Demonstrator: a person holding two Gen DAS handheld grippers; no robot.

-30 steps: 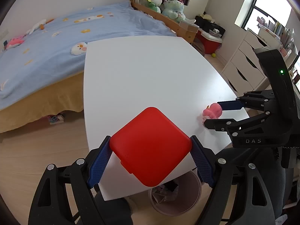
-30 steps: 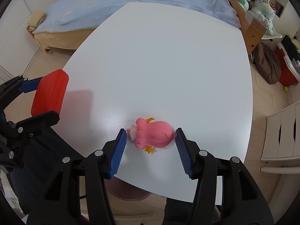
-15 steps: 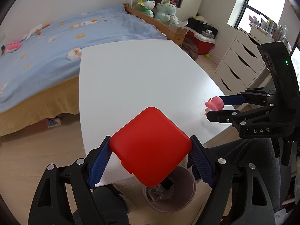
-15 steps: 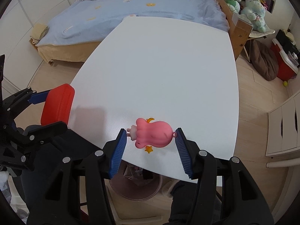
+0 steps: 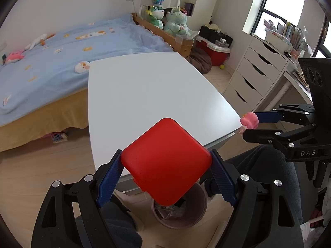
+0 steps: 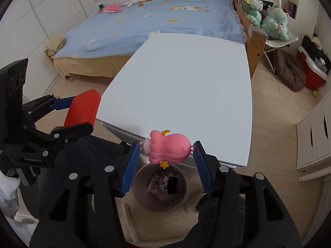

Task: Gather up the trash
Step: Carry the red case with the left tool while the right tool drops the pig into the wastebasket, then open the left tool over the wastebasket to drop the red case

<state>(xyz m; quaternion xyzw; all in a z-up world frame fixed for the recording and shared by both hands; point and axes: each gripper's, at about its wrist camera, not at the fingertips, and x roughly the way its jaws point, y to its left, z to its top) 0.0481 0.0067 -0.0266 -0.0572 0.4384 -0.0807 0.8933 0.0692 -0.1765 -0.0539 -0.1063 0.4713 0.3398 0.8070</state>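
A: Left gripper (image 5: 166, 177) fingers?
B: Blue pads pinching a red box (image 5: 166, 162) at two opposite corners, so it sits diamond-wise. Held in the air over the near worktop (image 5: 149, 95) edge.

A: Right gripper (image 6: 165, 163)?
B: Fingers clamped on a pink toy (image 6: 168, 147), one pad at its head end, one at its tail. Toy lies sideways, yellow bits at top and bottom. It hangs just off the worktop's (image 6: 186, 86) near edge.

A: Bin?
B: Round bin (image 6: 160, 188) on the floor at 6 o'clock from the toy, right under it in the right view. Paper scraps inside. In the left view the bin (image 5: 180, 208) is at 6 o'clock below the box, partly hidden by it.

A: Grippers relative to each other?
B: Well apart. From the left view the right gripper (image 5: 251, 127) sits at 3 o'clock with the toy (image 5: 249, 121). From the right view the left gripper (image 6: 72, 115) and box (image 6: 83, 108) are at 9 o'clock.

A: Background?
B: Bed (image 5: 62, 47) with blue cover at 11 o'clock past the worktop, white drawers (image 5: 254, 76) at 2 o'clock.
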